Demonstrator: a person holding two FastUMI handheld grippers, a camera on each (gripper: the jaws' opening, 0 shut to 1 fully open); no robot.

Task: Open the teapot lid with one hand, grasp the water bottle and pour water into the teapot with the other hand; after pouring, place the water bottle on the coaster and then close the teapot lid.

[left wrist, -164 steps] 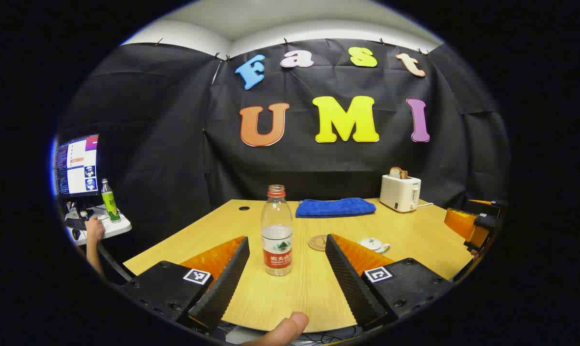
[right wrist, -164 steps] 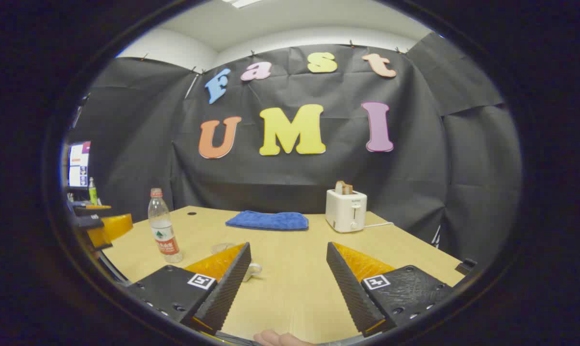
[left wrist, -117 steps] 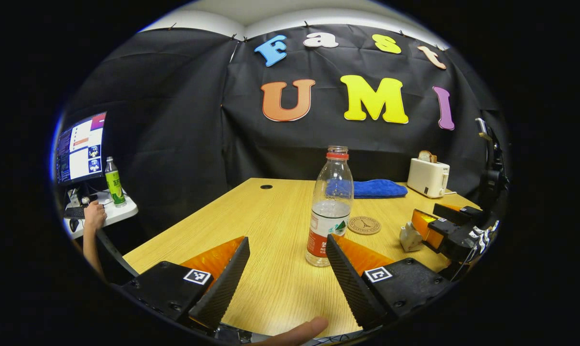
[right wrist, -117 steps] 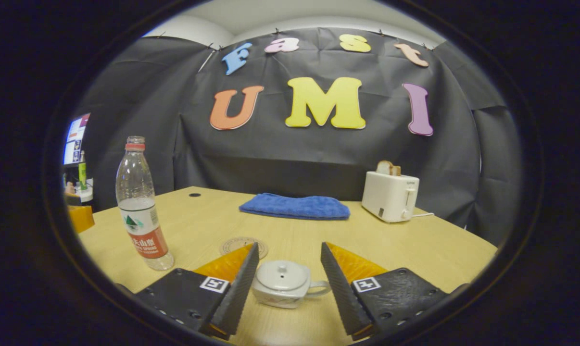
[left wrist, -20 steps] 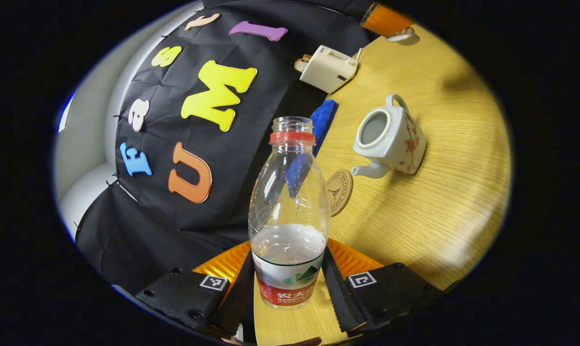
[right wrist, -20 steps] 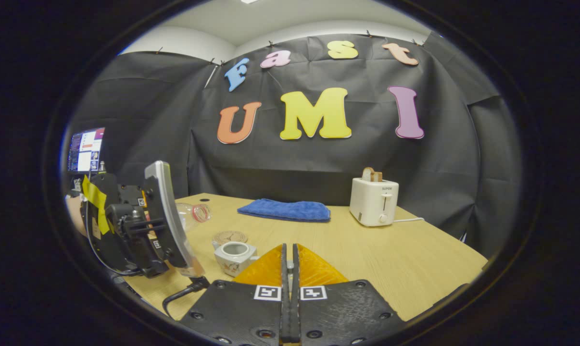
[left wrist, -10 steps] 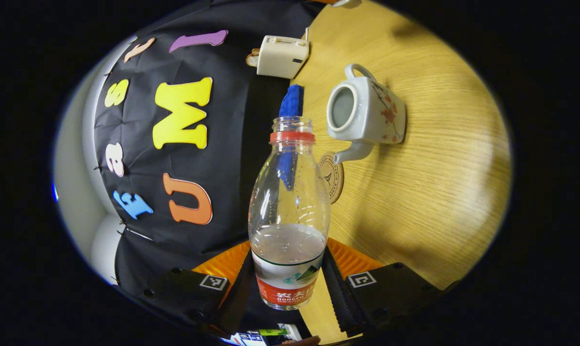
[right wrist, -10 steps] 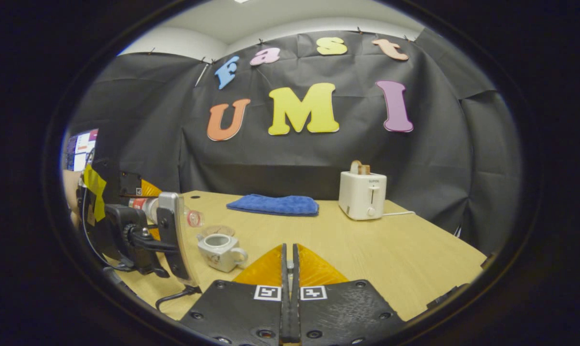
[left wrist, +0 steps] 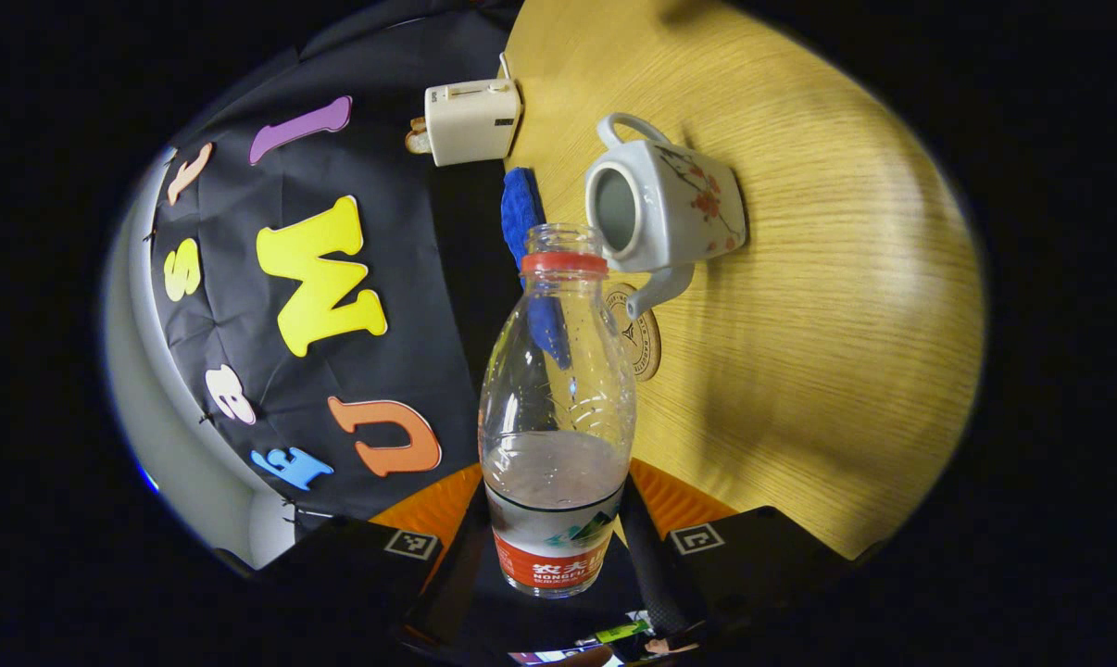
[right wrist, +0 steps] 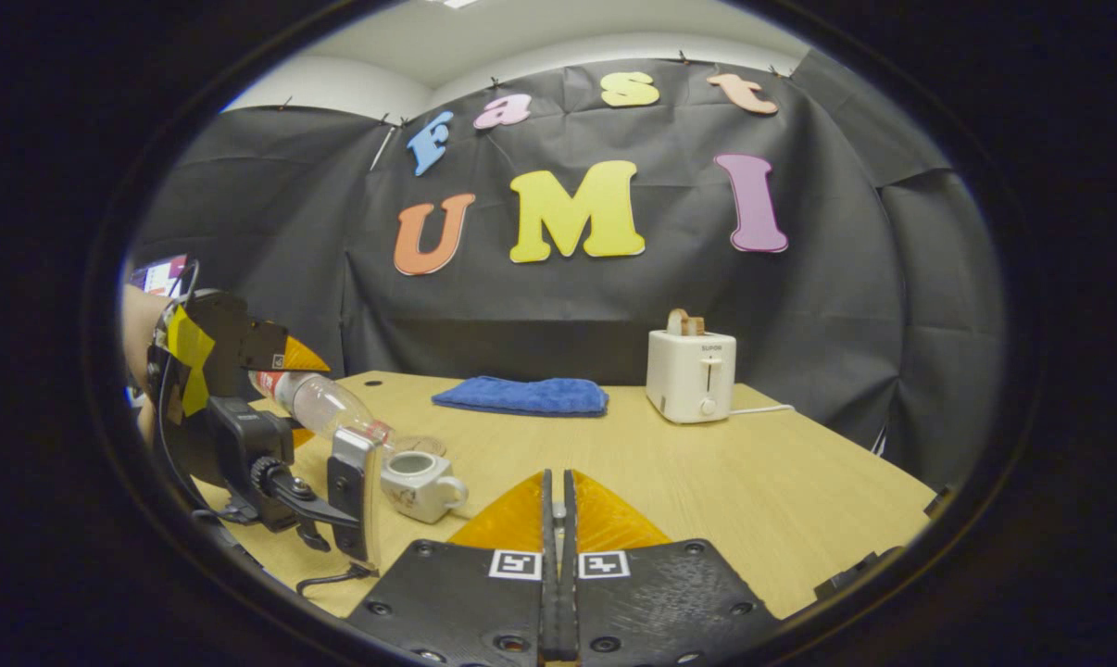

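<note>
Since half a second ago my left gripper has rolled further over, so the desk now stands almost on end in the left gripper view and the water bottle points its open neck close beside the teapot. Its jaws are clamped on the bottle's labelled lower part, water sitting low inside. I see the teapot's mouth uncovered, its spout touching the coaster in the picture (overlap or contact, I cannot tell). A blue cloth is partly hidden behind the bottle's neck, and the toaster sits at the desk's far edge against the black cloth wall. The very bottom of this view is too dark to read.

From the right gripper view, my right gripper has its jaws pressed together; something small sits between them, too hidden to name. At the left the left gripper holds the water bottle tilted neck-down over the teapot; its body hides the bottle's base. Beyond lie the blue cloth and the toaster on the pale wooden desk, white ceiling above.
</note>
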